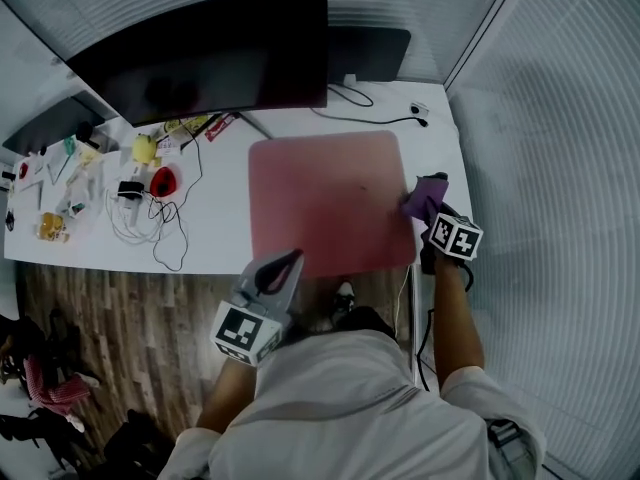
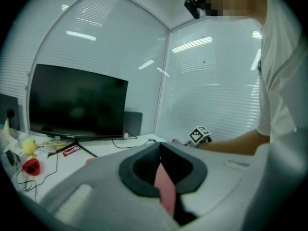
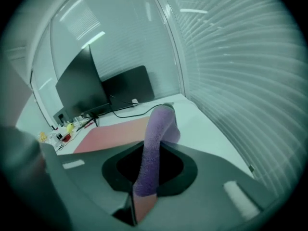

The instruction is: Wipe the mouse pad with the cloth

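Note:
A pink mouse pad (image 1: 330,203) lies on the white desk (image 1: 220,218) in front of the monitor. A purple cloth (image 1: 427,196) rests at the pad's right edge, and my right gripper (image 1: 437,218) is shut on it. In the right gripper view the cloth (image 3: 156,134) rises from between the jaws of the right gripper (image 3: 153,150), with the pad (image 3: 115,131) beyond to the left. My left gripper (image 1: 288,261) hovers at the pad's front edge, shut and holding nothing. In the left gripper view its jaws meet at the left gripper (image 2: 161,150), and pink pad (image 2: 164,186) shows below.
A large dark monitor (image 1: 210,53) stands at the back of the desk, with a second dark screen (image 1: 370,53) behind it. Cables (image 1: 160,218), a red object (image 1: 163,180) and small clutter (image 1: 60,183) fill the desk's left side. A ribbed wall (image 1: 550,168) closes the right.

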Demonstrator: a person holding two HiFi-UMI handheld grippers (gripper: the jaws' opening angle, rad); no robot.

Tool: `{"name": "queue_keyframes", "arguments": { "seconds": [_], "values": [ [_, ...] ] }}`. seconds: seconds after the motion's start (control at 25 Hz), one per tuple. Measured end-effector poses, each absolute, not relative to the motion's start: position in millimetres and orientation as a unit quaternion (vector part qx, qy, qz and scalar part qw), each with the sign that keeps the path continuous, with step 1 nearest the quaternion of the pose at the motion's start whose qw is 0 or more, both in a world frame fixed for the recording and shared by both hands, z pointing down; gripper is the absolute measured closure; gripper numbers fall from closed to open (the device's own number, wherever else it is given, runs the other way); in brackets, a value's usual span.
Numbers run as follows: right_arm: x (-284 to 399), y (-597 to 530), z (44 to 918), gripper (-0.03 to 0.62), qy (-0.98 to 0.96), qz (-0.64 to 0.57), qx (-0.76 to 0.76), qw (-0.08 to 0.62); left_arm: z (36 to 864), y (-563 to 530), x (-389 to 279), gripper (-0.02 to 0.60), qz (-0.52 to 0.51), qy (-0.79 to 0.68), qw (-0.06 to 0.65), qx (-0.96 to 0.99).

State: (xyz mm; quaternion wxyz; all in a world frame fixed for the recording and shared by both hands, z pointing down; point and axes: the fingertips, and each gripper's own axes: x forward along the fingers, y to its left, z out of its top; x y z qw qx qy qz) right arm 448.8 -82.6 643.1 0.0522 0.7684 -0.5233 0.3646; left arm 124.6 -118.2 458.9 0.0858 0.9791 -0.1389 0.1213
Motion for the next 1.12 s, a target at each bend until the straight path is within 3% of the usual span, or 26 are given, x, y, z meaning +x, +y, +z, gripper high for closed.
{"name": "queue_keyframes", "arguments": {
  "seconds": [0.32,0.72,0.92,1.12],
  "values": [
    [257,-159,593,0.540,-0.635,0.373,0.677,0.006,458,-140,5,0.578,0.116,-0.185,0.102,0.971],
    [-2,-253,595,0.540,-0.760,0.370,0.533,0.038,462,-163,-146,0.578,0.112,-0.253,0.110,0.955],
    [-60,-275,630,0.540,-0.759,0.383,0.523,0.059,470,-167,-187,0.578,0.111,-0.266,0.120,0.950],
    [-56,-269,671,0.540,-0.738,0.402,0.532,0.103,473,-166,-188,0.578,0.107,-0.262,0.122,0.951]
  ]
}}
